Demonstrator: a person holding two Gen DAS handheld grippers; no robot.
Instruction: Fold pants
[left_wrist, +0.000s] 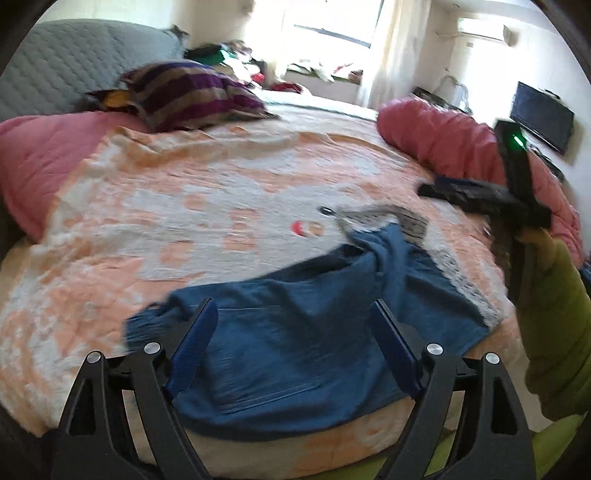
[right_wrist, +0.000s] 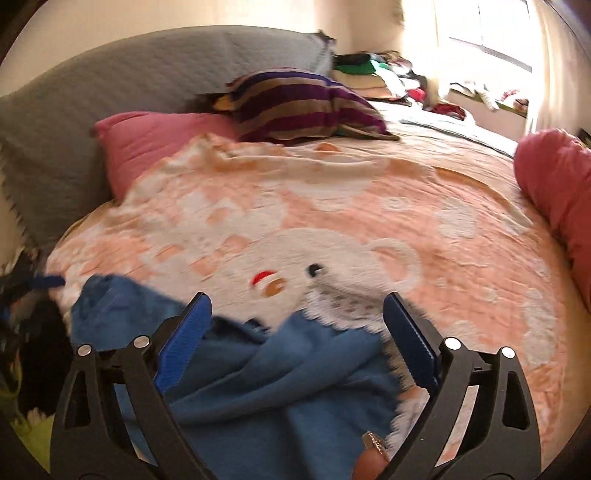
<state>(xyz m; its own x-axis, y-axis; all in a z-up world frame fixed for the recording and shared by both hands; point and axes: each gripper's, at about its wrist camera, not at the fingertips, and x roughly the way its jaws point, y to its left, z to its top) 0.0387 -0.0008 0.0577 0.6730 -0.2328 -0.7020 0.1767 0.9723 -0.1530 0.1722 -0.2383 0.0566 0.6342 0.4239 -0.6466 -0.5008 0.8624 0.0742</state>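
We hold both tools above the near edge of the bed; the left gripper has its blue pads spread wide, nothing pinched between them, and the right gripper likewise stands wide apart with nothing caught; neither touches cloth as far as we can tell. The blue pants lie crumpled on the peach-and-white bedspread at the near side of the bed, partly bunched and overlapping, with a grey-white patterned edge showing along their right side; in the right wrist view they sit low and left of centre, directly beneath and beyond our open pads. In the left wrist view the right tool shows at the far right, its green light lit, gripped by a hand in a green sleeve. Farther off, a striped purple pillow rests toward the far left against a grey headboard, a pink pillow lies beside it, and a rolled pink quilt lies along the right; the view is blurred.
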